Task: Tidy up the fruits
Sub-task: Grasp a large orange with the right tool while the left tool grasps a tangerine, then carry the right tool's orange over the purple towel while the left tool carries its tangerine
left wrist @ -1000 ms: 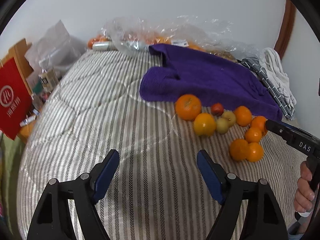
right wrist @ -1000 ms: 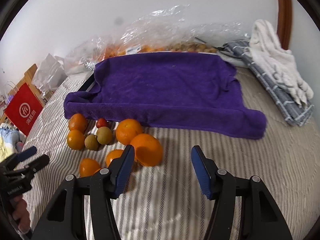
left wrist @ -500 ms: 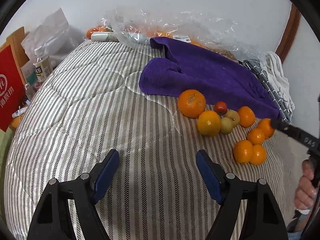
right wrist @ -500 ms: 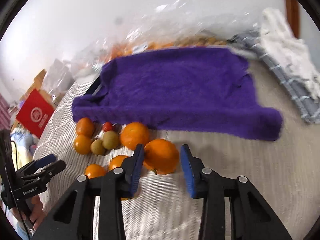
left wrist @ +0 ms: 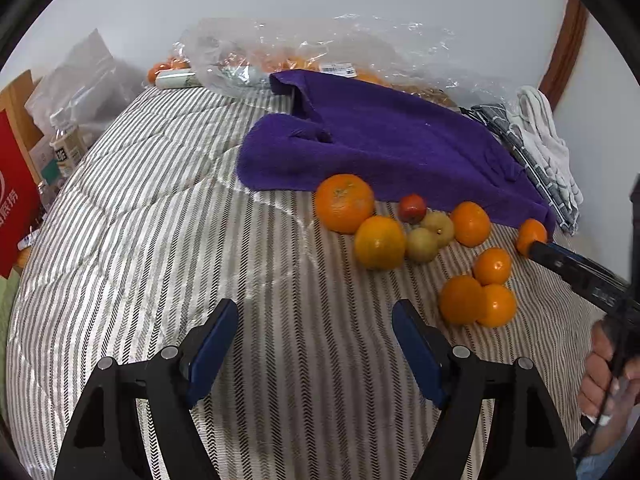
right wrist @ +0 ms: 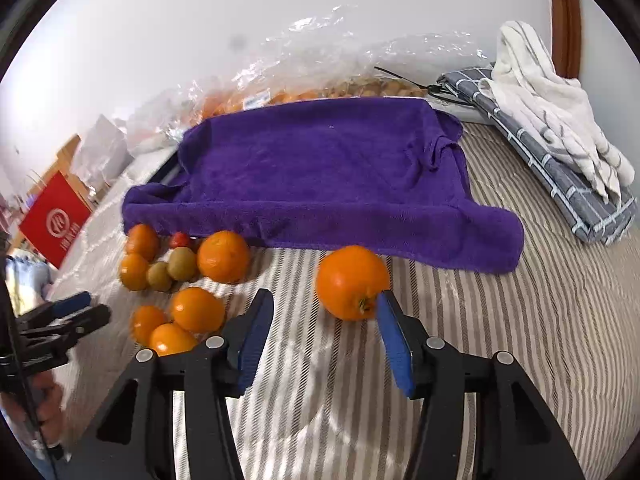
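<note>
- Striped grey-and-white quilted bed [left wrist: 160, 216] carries everything; a rumpled purple towel [right wrist: 320, 176] lies across its far part.
- Your right gripper [right wrist: 326, 334] has its blue-padded jaws spread wide and holds nothing. A big round orange [right wrist: 352, 282] sits on the bed just ahead, nearer the right pad, close to or touching its tip; can't tell which. It is just in front of the towel's edge.
- Your left gripper [left wrist: 314, 346] is also wide open, empty, hovering over bare quilt, well apart from the fruit.
- Main fruit cluster [left wrist: 420, 240] lies by the towel's front edge: a large orange, a yellow-orange citrus touching it, two greenish-brown round fruits, one small red fruit [left wrist: 412, 208], several small mandarins.
- Three small mandarins [right wrist: 180, 322] bunch together just left of your right gripper's left finger.
- Clear plastic bags [left wrist: 320, 52] with more orange fruit sit against the wall behind the towel.
- Folded grey checked cloth [right wrist: 560, 176] with a white striped towel on top lies at the bed's right.
- Red paper bag [right wrist: 54, 218] stands off the left edge.
</note>
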A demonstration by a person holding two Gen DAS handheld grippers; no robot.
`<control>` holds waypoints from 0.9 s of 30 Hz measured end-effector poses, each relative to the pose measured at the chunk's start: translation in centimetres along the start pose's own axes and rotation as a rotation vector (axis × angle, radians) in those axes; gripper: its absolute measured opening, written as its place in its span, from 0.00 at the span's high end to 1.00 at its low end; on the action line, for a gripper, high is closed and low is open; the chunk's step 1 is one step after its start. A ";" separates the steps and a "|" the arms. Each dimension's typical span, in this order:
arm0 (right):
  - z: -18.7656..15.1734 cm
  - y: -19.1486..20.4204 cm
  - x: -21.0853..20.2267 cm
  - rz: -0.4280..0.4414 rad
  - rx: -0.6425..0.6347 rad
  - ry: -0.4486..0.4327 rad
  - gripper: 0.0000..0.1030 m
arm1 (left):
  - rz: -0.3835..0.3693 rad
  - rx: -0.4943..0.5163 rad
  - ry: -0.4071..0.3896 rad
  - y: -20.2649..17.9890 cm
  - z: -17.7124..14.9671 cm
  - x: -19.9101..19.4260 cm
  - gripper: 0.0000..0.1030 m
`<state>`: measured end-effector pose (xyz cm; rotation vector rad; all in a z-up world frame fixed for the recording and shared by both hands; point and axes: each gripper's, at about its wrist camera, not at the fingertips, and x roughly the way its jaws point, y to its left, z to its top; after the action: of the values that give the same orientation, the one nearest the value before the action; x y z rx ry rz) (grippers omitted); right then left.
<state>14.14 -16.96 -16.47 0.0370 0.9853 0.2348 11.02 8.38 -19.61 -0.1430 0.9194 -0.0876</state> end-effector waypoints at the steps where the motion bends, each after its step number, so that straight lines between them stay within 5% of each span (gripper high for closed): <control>1: 0.2 0.0 0.5 -0.027 -0.009 0.002 0.48 | 0.003 0.006 -0.003 -0.2 0.1 -0.1 0.25; 9: 1.5 -1.3 3.6 -0.089 -0.005 0.019 0.48 | -0.008 0.001 0.005 -1.2 1.3 0.8 0.25; 12: 1.9 -1.6 3.9 -0.068 0.008 0.017 0.56 | -0.026 -0.008 0.001 -1.9 1.9 1.3 0.27; 22: 0.4 -2.7 2.1 -0.085 0.015 0.006 0.60 | -0.079 -0.015 -0.007 -2.9 2.5 3.2 0.70; 27: 0.2 -3.5 0.4 -0.111 0.037 -0.007 0.60 | -0.126 -0.011 -0.039 -3.3 2.5 2.0 0.70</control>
<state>15.13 -20.27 -17.21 0.0170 0.9812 0.1146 14.11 5.06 -19.15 -0.2122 0.8716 -0.1954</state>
